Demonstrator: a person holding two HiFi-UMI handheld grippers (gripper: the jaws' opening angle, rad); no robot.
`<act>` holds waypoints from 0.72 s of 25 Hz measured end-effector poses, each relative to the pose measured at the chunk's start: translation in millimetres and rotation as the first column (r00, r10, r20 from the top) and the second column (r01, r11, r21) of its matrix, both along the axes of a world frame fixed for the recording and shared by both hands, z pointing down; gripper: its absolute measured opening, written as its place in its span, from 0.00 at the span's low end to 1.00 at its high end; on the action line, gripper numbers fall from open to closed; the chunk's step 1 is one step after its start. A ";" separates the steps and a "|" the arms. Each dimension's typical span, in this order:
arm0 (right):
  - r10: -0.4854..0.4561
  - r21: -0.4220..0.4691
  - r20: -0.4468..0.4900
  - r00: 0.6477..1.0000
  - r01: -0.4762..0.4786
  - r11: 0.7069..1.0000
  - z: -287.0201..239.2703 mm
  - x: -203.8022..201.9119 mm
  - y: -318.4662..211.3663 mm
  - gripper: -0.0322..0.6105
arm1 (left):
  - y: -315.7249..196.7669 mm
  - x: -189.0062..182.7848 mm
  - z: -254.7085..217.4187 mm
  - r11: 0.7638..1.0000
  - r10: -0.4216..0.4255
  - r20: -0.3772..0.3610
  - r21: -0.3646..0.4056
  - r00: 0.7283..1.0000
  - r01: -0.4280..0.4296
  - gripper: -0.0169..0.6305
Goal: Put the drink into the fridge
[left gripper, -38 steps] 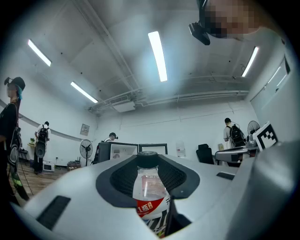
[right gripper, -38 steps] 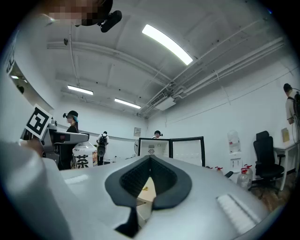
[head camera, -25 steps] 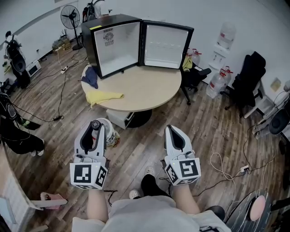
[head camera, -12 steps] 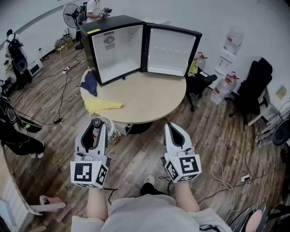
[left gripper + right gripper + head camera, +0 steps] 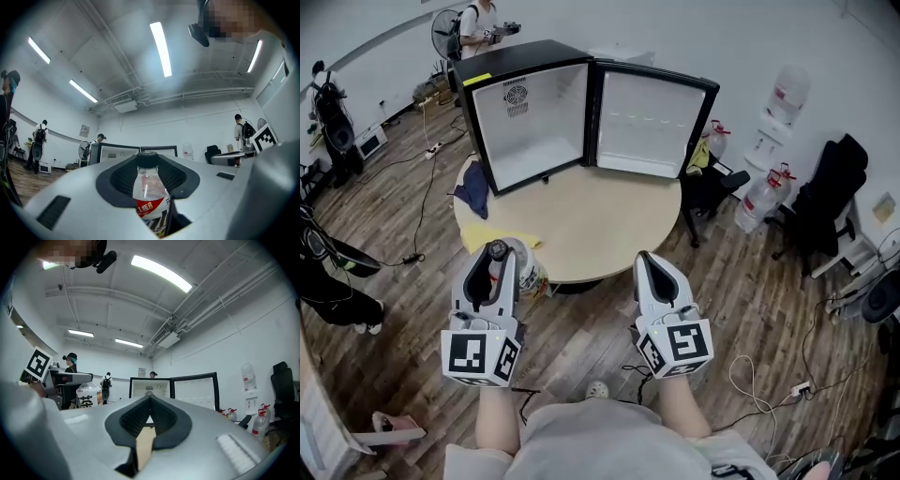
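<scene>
I've got the drink (image 5: 149, 187) clamped in the left gripper (image 5: 494, 257) jaws, and the right gripper (image 5: 650, 261) jaws are closed on nothing. The fridge (image 5: 530, 122) sits open on the counter (image 5: 591, 225) ahead, so I reckon carrying it in is what's left.

Open fridge (image 5: 532, 122) on round table (image 5: 605, 220), left gripper (image 5: 494, 262) holding drink (image 5: 497, 249) (black cap)

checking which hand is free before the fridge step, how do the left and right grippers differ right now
The left gripper is shut on a bottle; the right gripper holds nothing. The left gripper's jaws stand wide apart round the bottle, while the right gripper's jaws are together. Both are held short of the table, pointing toward the open fridge.
</scene>
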State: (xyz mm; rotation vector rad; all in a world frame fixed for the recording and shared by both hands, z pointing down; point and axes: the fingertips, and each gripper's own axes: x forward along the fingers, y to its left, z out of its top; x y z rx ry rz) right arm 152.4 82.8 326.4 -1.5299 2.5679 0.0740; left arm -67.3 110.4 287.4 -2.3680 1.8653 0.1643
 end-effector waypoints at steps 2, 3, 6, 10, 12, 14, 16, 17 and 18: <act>-0.010 0.004 0.000 1.000 0.010 1.000 -1.1 6.5 -12.5 0.07 | -11.8 7.8 -1.2 1.000 -0.005 -0.004 0.005 1.000 0.005 0.24; -0.015 0.005 -0.001 1.000 0.015 1.000 -1.3 9.4 -17.5 0.07 | -16.5 11.5 -1.7 1.000 -0.008 -0.005 0.007 1.000 0.008 0.24; -0.025 0.006 -0.002 1.000 0.025 1.000 0.9 15.8 -29.3 0.07 | -26.8 18.0 -1.5 1.000 -0.015 -0.012 0.013 1.000 0.015 0.24; -0.035 -0.011 0.016 0.999 0.036 0.999 5.7 19.6 -44.9 0.07 | -39.8 21.8 0.0 1.000 -0.020 -0.017 0.005 1.000 0.020 0.24; -0.039 -0.017 0.014 0.999 0.039 0.999 8.8 18.3 -53.6 0.07 | -48.5 21.7 2.0 1.000 -0.021 -0.016 -0.001 1.000 0.021 0.24; -0.037 -0.024 0.017 0.999 0.038 0.999 11.7 15.3 -64.6 0.07 | -59.3 18.7 4.8 1.000 -0.022 -0.021 -0.005 1.000 0.022 0.24; -0.037 -0.030 0.019 0.999 0.037 0.999 14.0 10.6 -76.8 0.07 | -71.2 14.5 7.9 1.000 -0.019 -0.027 -0.008 0.999 0.018 0.24; -0.036 -0.031 0.019 0.999 0.037 0.999 14.5 7.6 -83.7 0.07 | -77.9 11.9 9.1 1.000 -0.016 -0.028 -0.009 0.999 0.016 0.24; -0.035 -0.030 0.018 0.999 0.036 0.999 14.4 4.0 -91.4 0.07 | -85.6 8.8 9.9 1.000 -0.014 -0.029 -0.010 0.999 0.013 0.24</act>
